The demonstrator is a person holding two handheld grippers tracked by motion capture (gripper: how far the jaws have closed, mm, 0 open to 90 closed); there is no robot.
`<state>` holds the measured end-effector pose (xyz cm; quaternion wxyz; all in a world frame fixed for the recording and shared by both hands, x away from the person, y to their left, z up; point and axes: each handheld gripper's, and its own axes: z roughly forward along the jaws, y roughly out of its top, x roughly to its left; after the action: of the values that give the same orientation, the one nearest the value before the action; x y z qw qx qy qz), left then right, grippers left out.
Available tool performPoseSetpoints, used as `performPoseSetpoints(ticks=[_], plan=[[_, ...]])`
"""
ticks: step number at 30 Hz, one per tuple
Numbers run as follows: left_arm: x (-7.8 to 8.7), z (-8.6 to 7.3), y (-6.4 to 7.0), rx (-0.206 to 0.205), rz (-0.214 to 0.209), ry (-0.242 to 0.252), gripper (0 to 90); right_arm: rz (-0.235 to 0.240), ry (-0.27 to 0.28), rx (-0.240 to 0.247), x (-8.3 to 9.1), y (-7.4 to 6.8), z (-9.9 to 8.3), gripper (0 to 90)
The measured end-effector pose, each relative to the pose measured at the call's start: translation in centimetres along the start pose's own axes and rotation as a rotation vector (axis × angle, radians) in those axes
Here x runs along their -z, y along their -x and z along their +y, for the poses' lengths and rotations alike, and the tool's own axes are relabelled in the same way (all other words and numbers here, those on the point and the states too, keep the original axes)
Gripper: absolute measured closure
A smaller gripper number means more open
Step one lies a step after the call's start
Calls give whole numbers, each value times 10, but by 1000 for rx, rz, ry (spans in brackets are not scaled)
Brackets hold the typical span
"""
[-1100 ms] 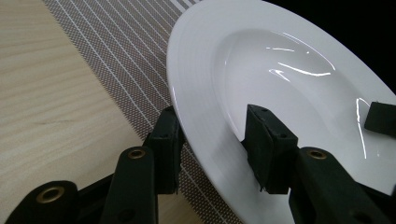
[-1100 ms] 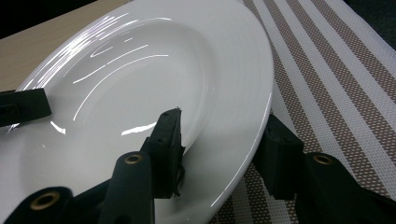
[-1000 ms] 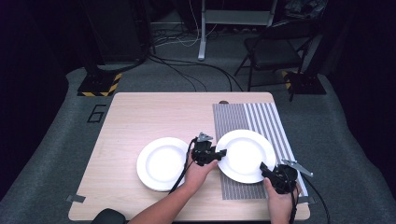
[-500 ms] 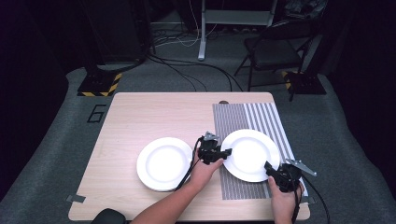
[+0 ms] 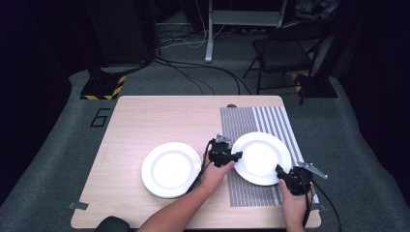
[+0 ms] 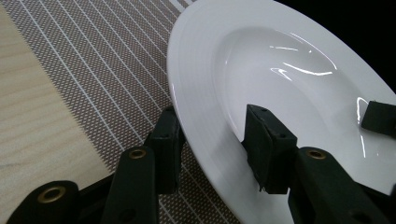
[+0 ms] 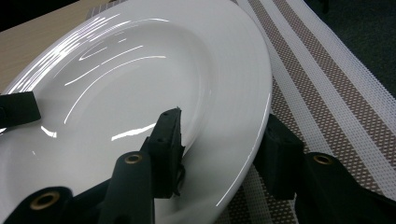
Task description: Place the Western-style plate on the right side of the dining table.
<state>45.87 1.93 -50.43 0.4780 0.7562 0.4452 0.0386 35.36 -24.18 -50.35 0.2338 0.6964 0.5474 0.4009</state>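
Two white plates on the table: one plate (image 5: 261,158) sits between the two sets of jaws, its rim straddled from both sides, and the other plate (image 5: 171,169) lies off to the side, just beyond the left gripper (image 5: 235,156). Two grippers total, left one and the right gripper (image 5: 279,169), so four black jaws. One striped mat (image 5: 251,121) under the jaws, one wooden table (image 5: 145,121). Behind it all, one folding chair (image 5: 283,53).
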Motion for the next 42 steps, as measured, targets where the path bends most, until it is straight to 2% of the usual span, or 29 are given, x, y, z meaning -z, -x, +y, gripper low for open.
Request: performPoseSetpoints(ticks=[6, 11, 16, 28, 42], plan=[[-6, 2, -2, 5, 13, 6, 579, 0, 6, 12, -4, 1, 2, 543], [-9, 2, -5, 7, 12, 1, 580, -7, 7, 4, -9, 2, 2, 543], [-11, 1, -7, 10, 20, 13, 589, 5, 3, 0, -13, 3, 1, 543], [-15, 0, -7, 3, 29, 32, 590, -8, 6, 0, -17, 3, 1, 541], [-21, -1, -9, 3, 39, 31, 588, -7, -4, -2, -22, 5, -1, 532]])
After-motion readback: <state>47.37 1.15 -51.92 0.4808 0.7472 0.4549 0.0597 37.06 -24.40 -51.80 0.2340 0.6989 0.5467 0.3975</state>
